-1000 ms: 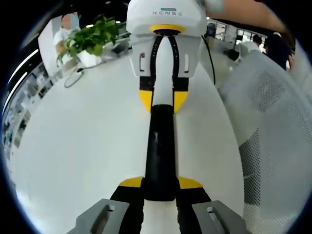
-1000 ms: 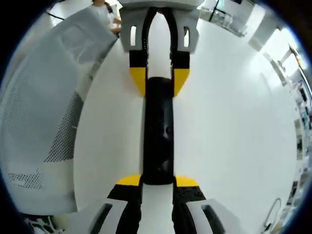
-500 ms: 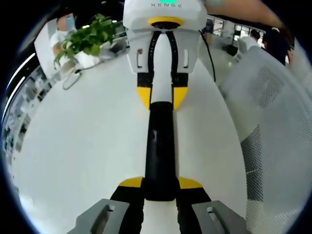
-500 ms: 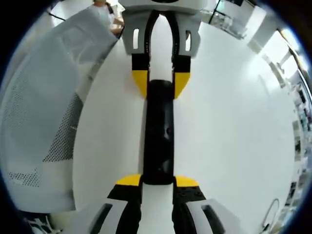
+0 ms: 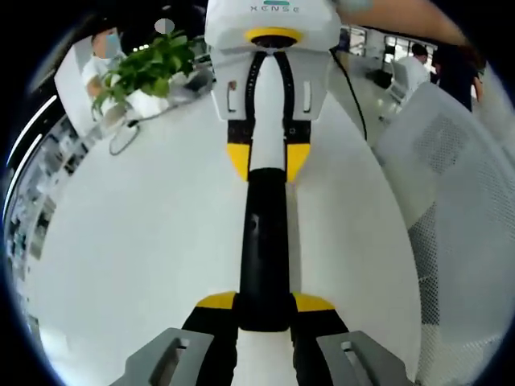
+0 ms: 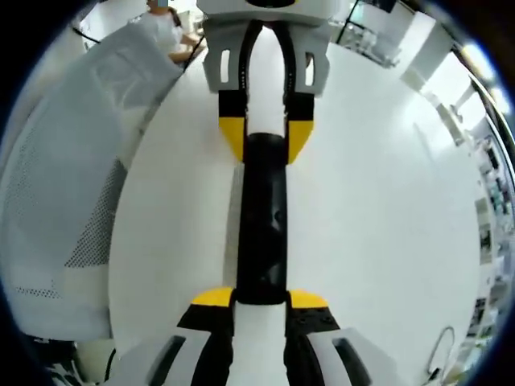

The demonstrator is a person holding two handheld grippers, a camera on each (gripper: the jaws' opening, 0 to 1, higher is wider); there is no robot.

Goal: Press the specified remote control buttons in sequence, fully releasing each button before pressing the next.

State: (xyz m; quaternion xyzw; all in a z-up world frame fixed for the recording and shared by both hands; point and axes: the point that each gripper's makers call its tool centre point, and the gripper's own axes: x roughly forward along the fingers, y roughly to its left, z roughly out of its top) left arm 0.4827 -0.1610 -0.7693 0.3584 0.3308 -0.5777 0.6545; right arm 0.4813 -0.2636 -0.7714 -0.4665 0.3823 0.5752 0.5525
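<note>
A long slim remote point(image 5: 265, 241), black along its middle and white at both ends, is held above the white table point(image 5: 145, 241). My left gripper point(image 5: 264, 304) is shut on its near end, the yellow-tipped jaws pinching it from both sides. My right gripper point(image 5: 266, 161) is shut on the far end, facing me. In the right gripper view the same remote point(image 6: 262, 217) runs from my right gripper point(image 6: 261, 299) at the bottom up to the left gripper point(image 6: 265, 137) at the top. A small button dimple shows on the black part.
A potted green plant point(image 5: 149, 68) and a loop of cable point(image 5: 121, 141) sit at the table's far side. A white mesh chair point(image 5: 459, 185) stands by the table edge, and the same chair point(image 6: 56, 185) is on the left in the right gripper view. People sit in the background.
Both views have shifted slightly with the hands. The two grippers keep the same hold on the remote's ends.
</note>
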